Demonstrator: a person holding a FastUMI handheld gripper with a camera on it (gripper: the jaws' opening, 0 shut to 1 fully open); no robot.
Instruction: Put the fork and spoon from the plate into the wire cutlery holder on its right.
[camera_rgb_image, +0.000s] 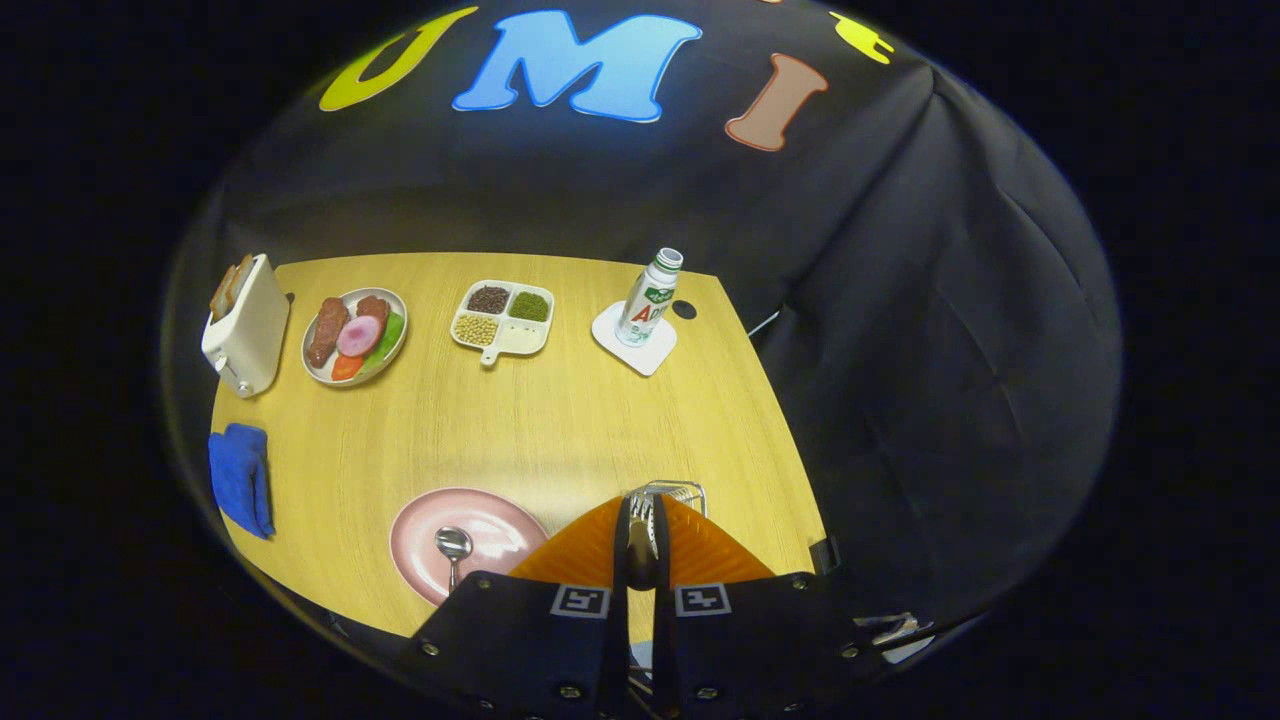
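Table (560, 430): wooden top, carrying a toaster (245, 325), a plate of play food (355, 335), a divided dish of beans (502, 317) and a bottle (648, 298) on a coaster along its far side, with a blue cloth (240, 478) at the left edge.

Pink plate (470, 540): sits near the fingers, to their left. The spoon (453, 548) lies on it, bowl up. No fork is seen on the visible part of the plate.

Wire cutlery holder (672, 495): stands just right of the plate, its rim showing directly beyond the fingertips.

Gripper (640, 525): fingers pressed close together, pinching a slim metal utensil that rises between them. Its tines appear to show at the tip, so it is probably the fork (640, 510), though the view there is cramped. It hangs over or at the holder's mouth; whether it has entered cannot be told.

Assessment: fork lifted and brought to the holder, release outstanding. Spoon untouched. Roughly half the task remains.
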